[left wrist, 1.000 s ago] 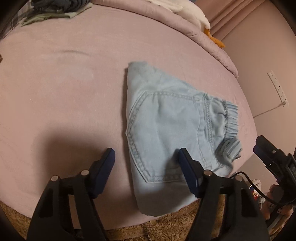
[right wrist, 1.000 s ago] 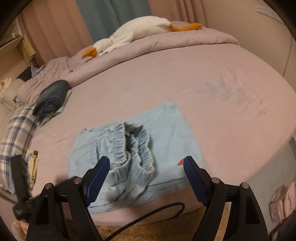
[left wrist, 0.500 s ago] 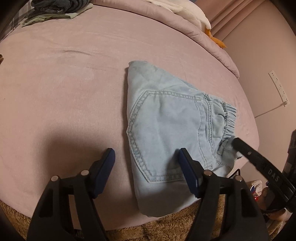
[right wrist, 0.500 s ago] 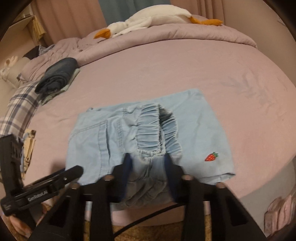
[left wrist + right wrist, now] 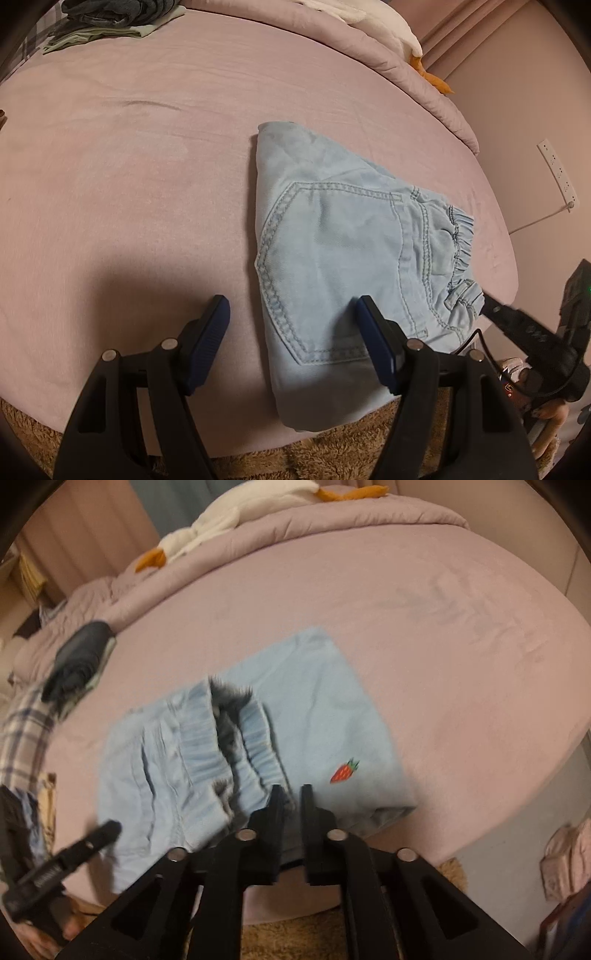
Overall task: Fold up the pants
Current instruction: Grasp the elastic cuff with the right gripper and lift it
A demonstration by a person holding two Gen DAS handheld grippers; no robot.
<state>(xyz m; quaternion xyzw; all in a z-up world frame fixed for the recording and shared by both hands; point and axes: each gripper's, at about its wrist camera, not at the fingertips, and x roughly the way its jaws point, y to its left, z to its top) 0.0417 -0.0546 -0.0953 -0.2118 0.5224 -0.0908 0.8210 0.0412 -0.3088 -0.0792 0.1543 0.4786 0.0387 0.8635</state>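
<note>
Light-blue pants (image 5: 343,266) folded near the bed's (image 5: 129,177) front edge; left gripper (image 5: 291,332) fingers apart, nothing gripped; right gripper (image 5: 291,797) fingers opening around the gathered waistband (image 5: 255,746), so likely to slip free and undo the fold.

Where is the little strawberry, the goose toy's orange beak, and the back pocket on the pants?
strawberry (image 5: 344,771): right wrist view, on the red fruit.
goose toy's beak (image 5: 150,559): right wrist view, middle of the orange beak.
back pocket (image 5: 332,266): left wrist view, on the pocket's middle.
</note>
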